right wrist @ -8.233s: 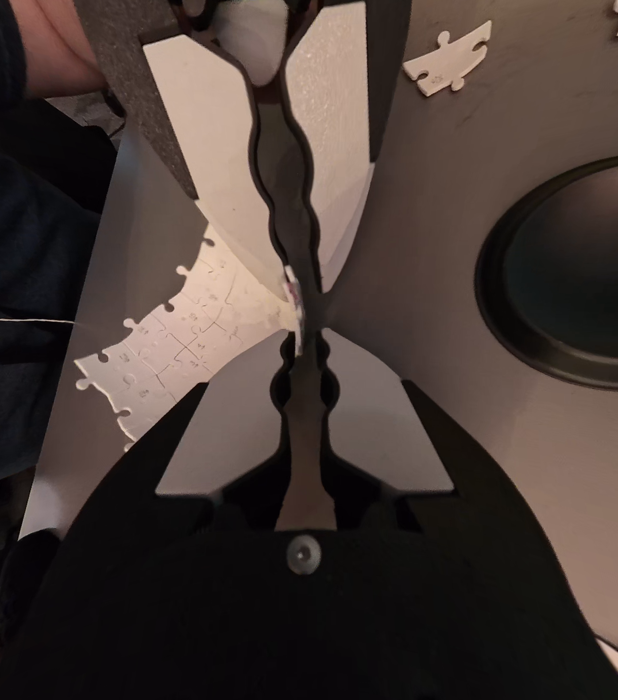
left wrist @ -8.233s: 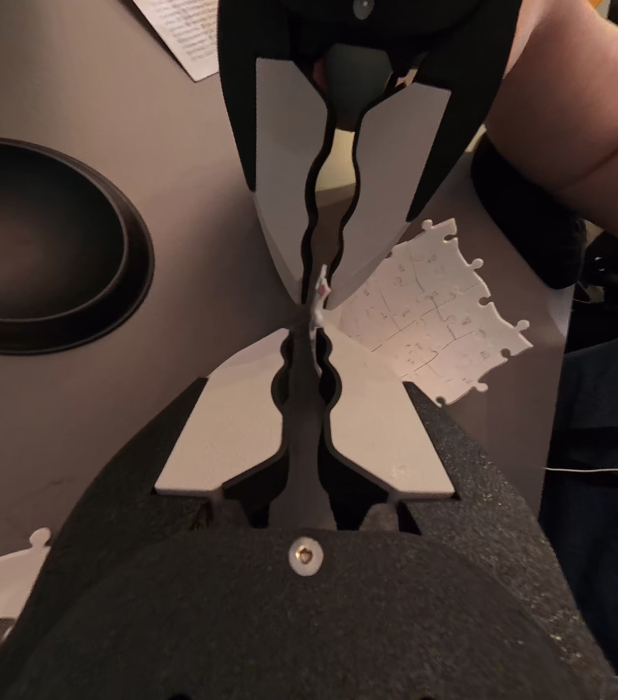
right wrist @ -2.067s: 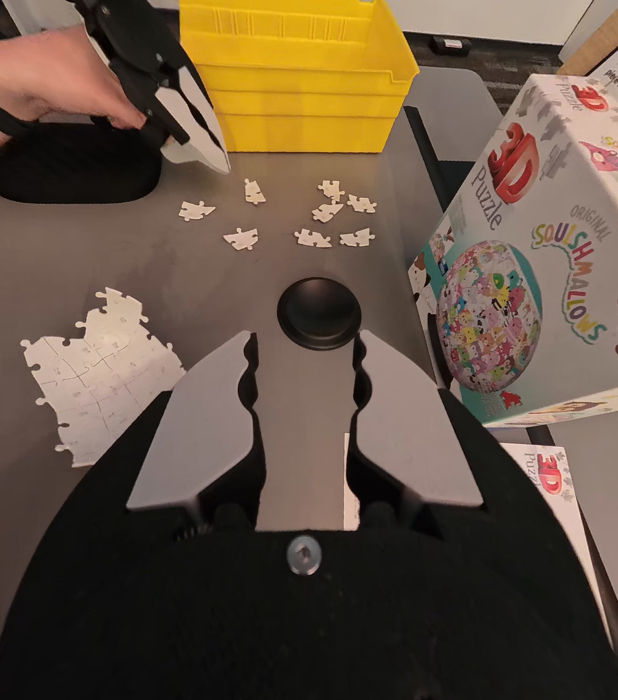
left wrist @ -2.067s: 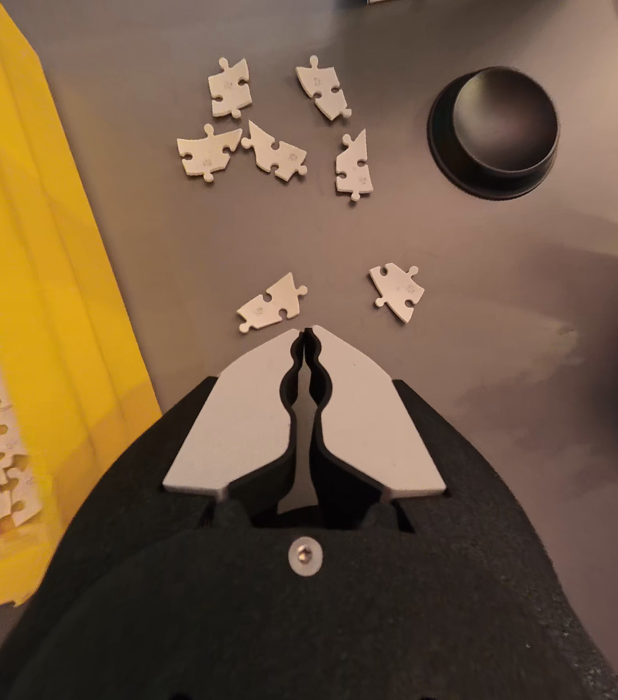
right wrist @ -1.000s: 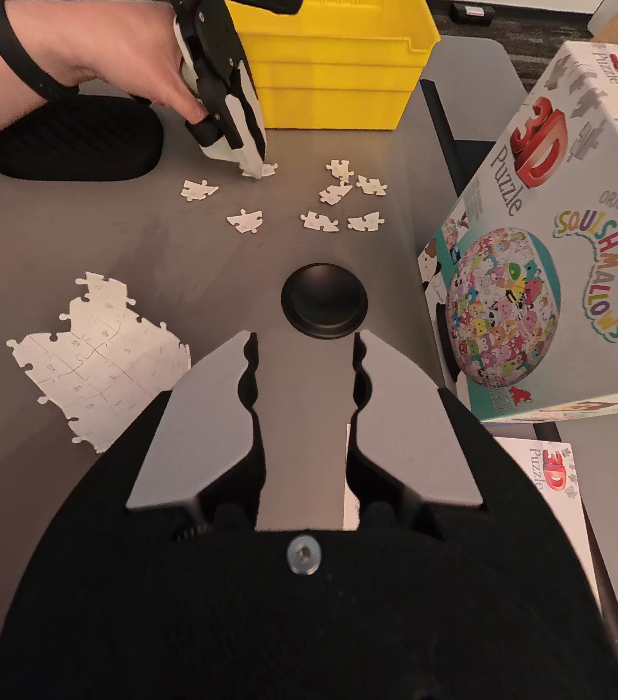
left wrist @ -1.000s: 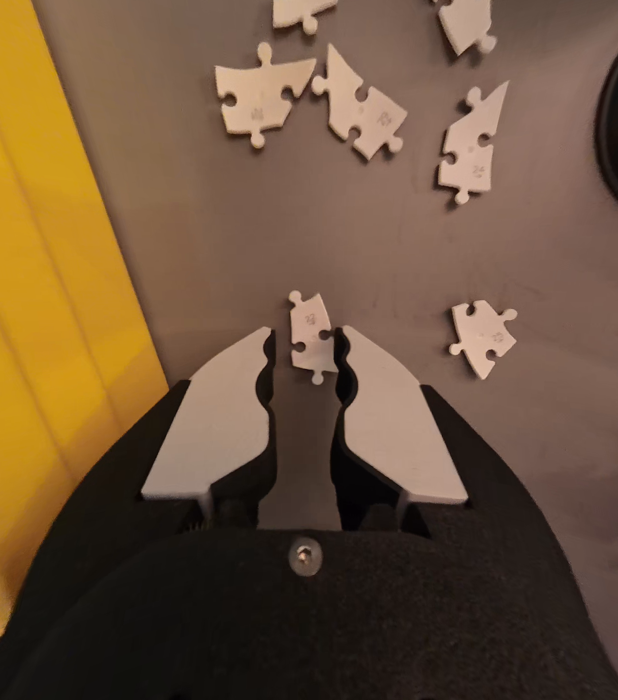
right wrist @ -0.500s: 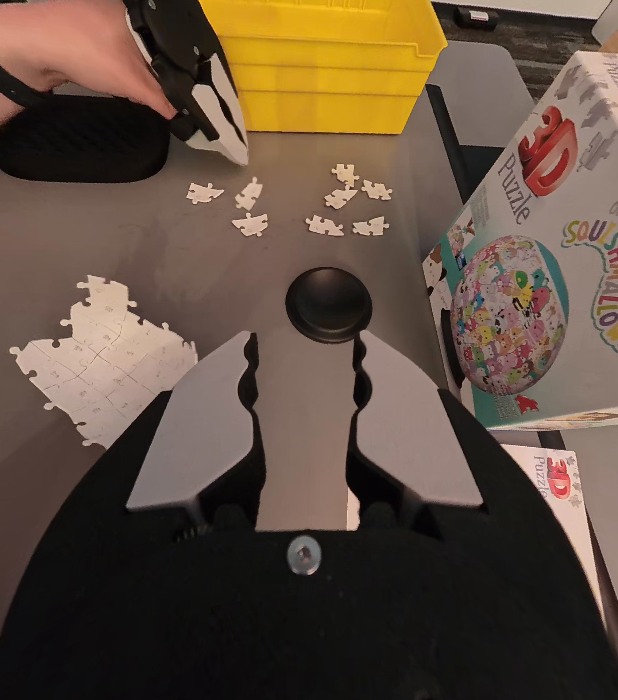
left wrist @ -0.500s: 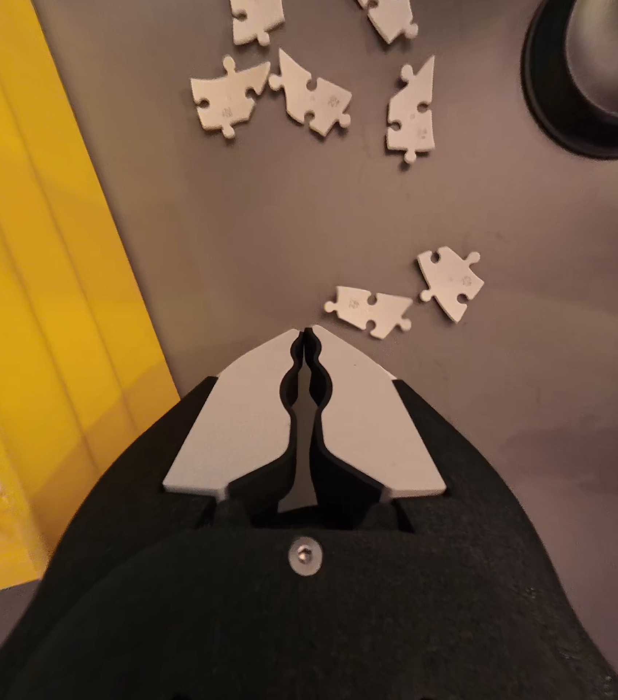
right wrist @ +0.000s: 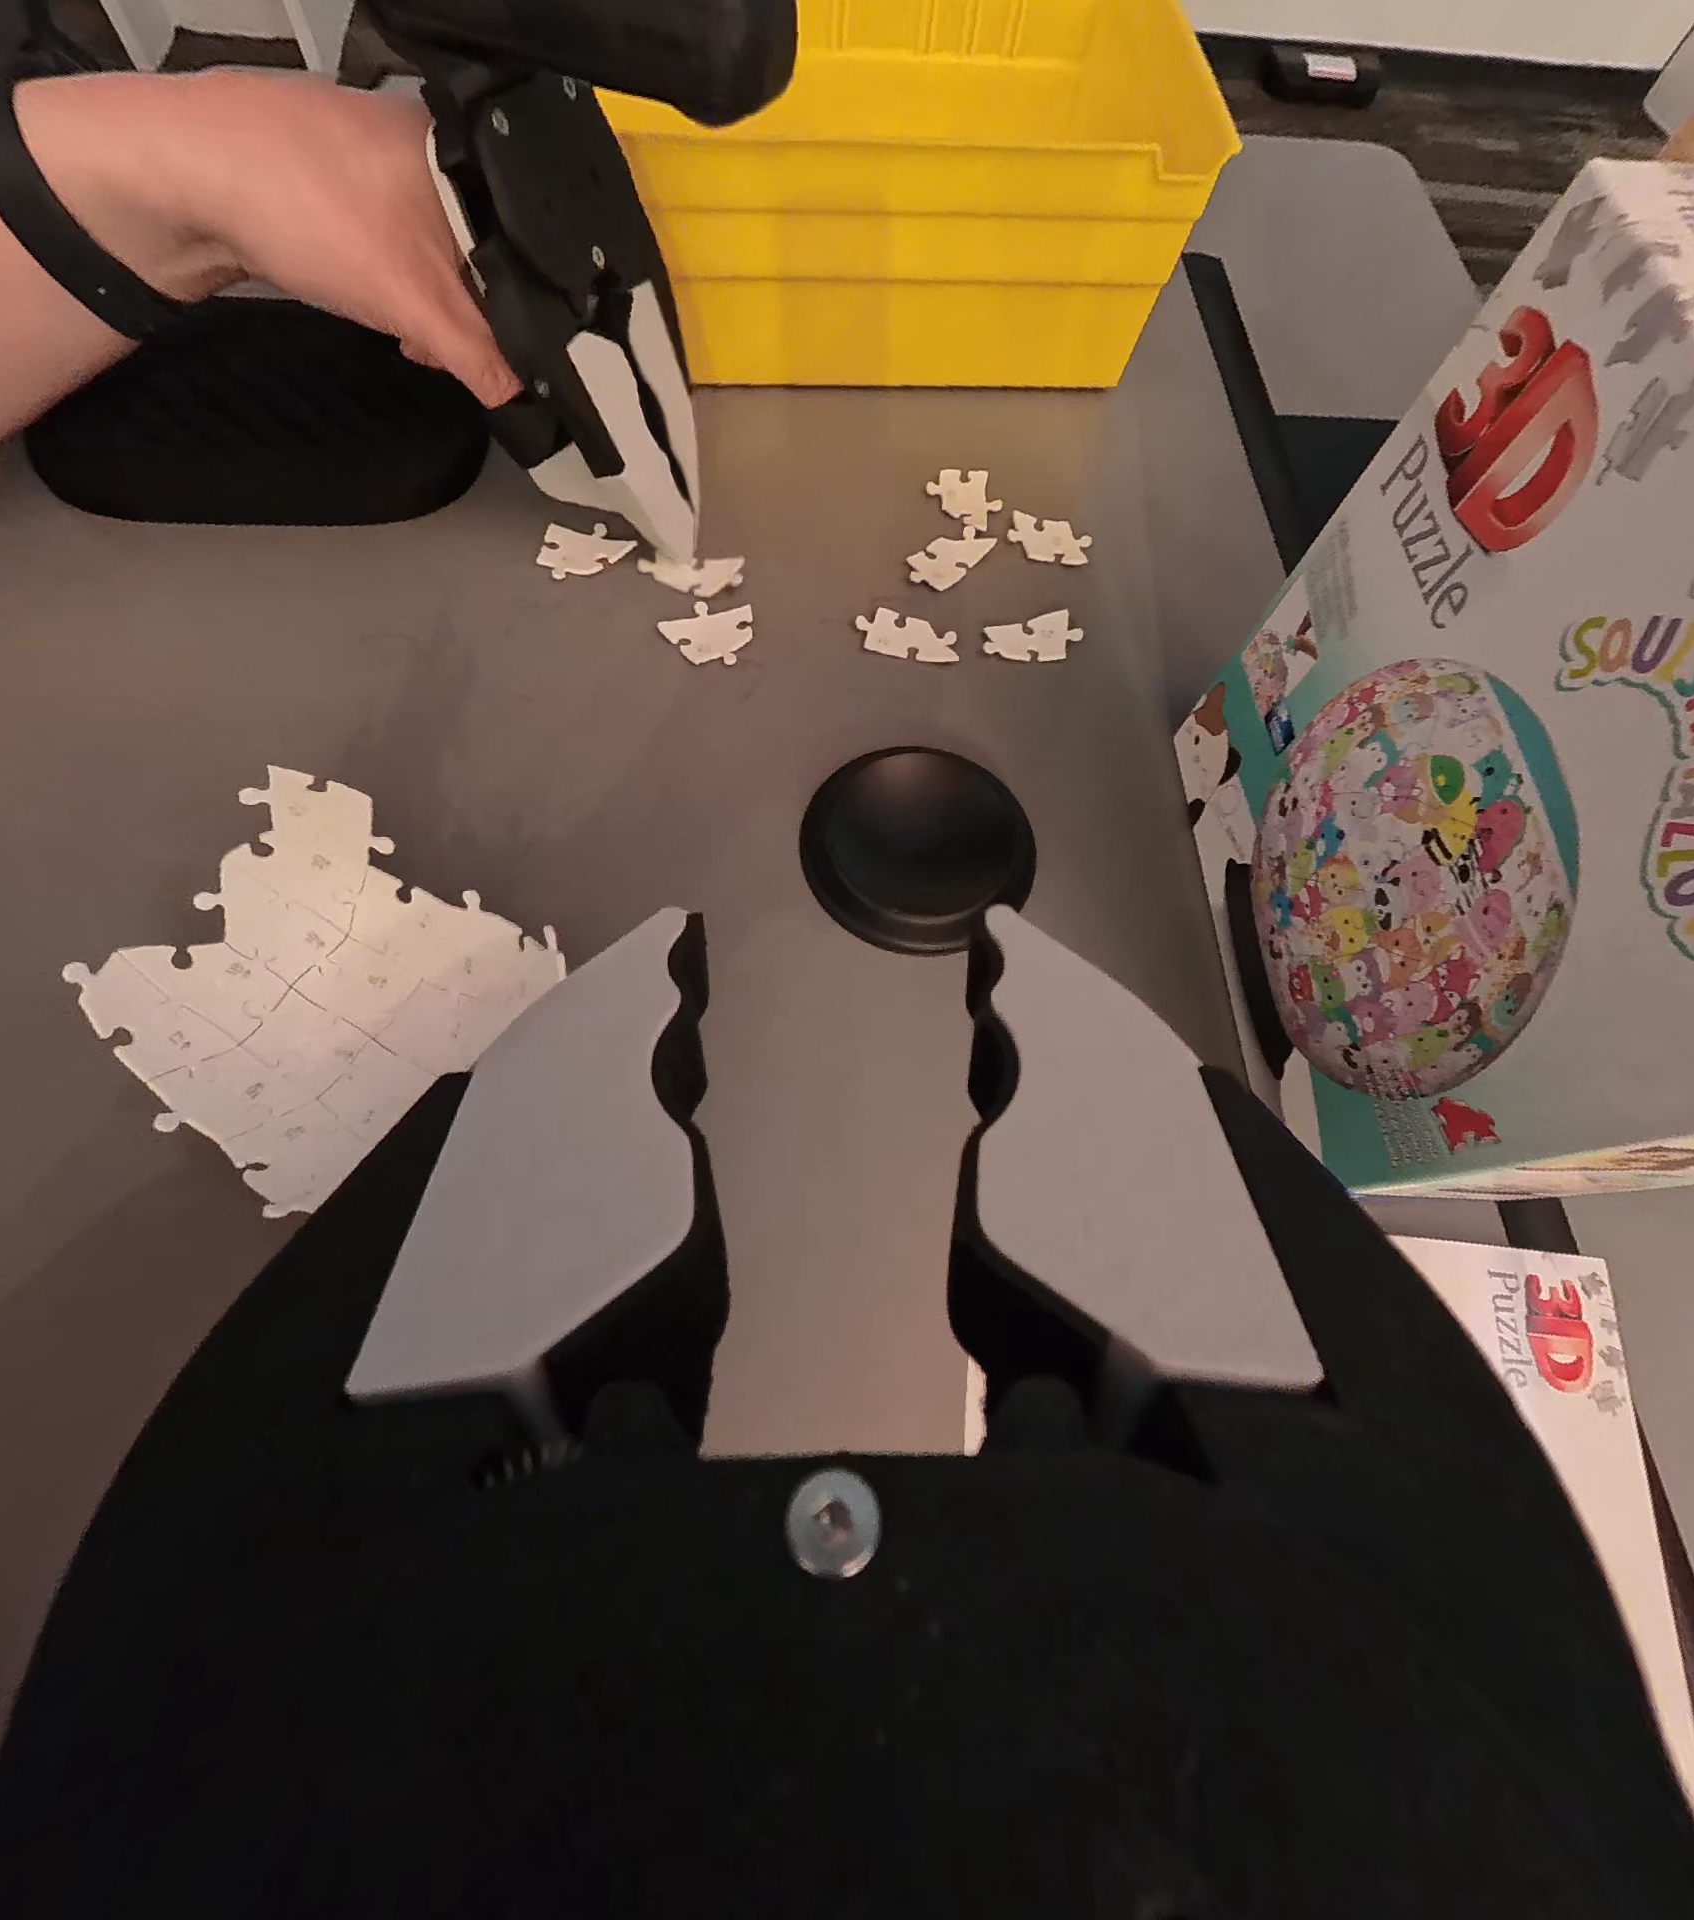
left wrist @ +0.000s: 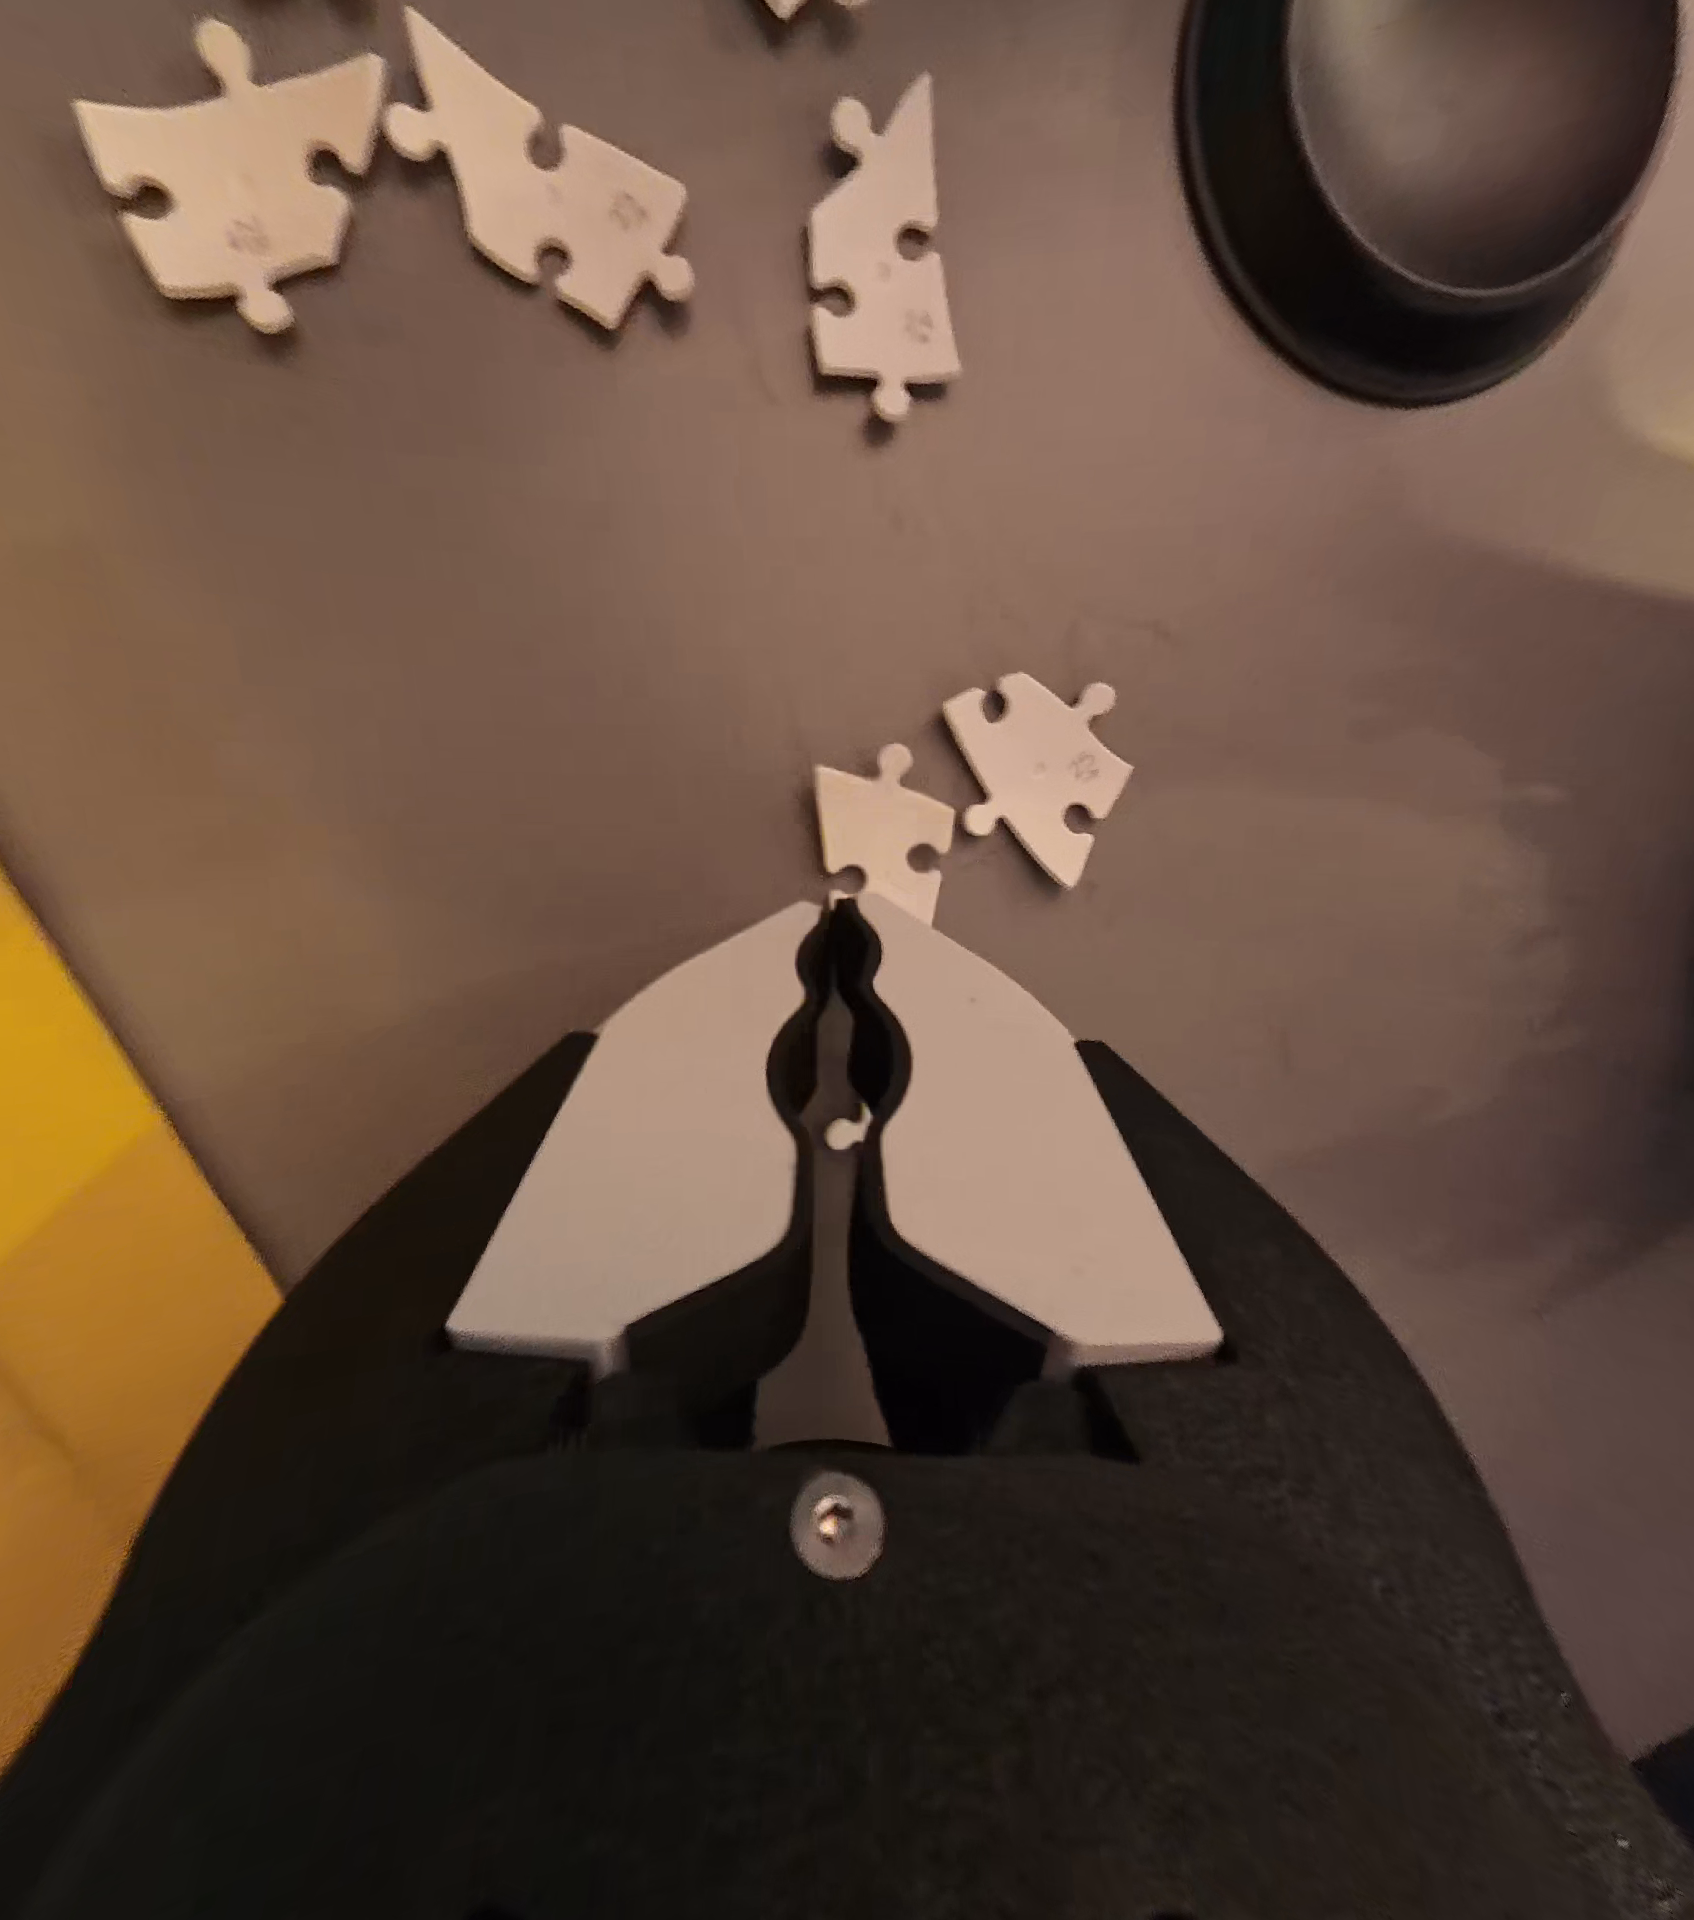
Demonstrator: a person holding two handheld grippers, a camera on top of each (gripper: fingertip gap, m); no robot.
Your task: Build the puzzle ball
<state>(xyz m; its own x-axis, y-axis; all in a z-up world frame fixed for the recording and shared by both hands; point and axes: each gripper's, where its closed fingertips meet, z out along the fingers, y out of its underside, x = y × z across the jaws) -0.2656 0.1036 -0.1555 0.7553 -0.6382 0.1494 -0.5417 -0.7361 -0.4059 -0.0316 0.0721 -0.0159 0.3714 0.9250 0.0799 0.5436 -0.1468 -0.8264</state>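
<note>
My left tool (left wrist: 841,906), tips pinched together, presses a flat white puzzle piece (left wrist: 881,826) on the smooth grey table (left wrist: 510,571); my right tool (right wrist: 835,940) gapes apart.

Matt grey table (right wrist: 510,748) — flat white card-like puzzle pieces (left wrist: 230,218); glossy black stand (right wrist: 916,847); smooth yellow plastic bin (right wrist: 926,260), upper centre.

White puzzle pieces (right wrist: 706,631), grey table (right wrist: 510,727), yellow bin (right wrist: 916,239), black stand (right wrist: 916,847)
</note>
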